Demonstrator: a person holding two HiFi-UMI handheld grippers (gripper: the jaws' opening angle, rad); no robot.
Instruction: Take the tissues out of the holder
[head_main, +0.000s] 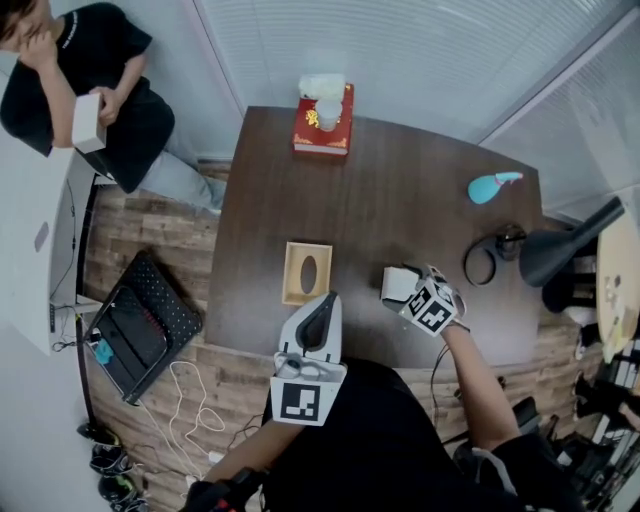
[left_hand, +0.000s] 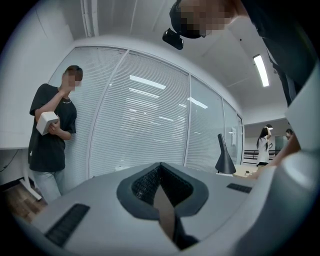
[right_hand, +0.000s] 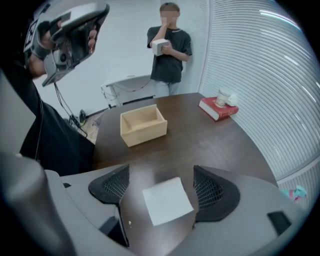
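The wooden tissue holder (head_main: 307, 272) stands near the table's front edge, and a dark oval shows in it from above. In the right gripper view the holder (right_hand: 143, 124) looks empty inside. A folded white tissue (right_hand: 167, 201) lies flat on the dark table to the right of the holder, also seen in the head view as the tissue (head_main: 396, 284). My right gripper (right_hand: 163, 187) is open, with one jaw on each side of the tissue; from above the right gripper (head_main: 410, 291) points left. My left gripper (head_main: 324, 303) is lifted at the table's front edge, shut, aimed at the blinds, with nothing visible in it.
A red book (head_main: 323, 128) with a white cup on it lies at the table's far edge. A blue object (head_main: 490, 186), a black cable loop (head_main: 488, 262) and a black lamp (head_main: 565, 250) are at the right. A person (head_main: 90, 90) stands at the far left.
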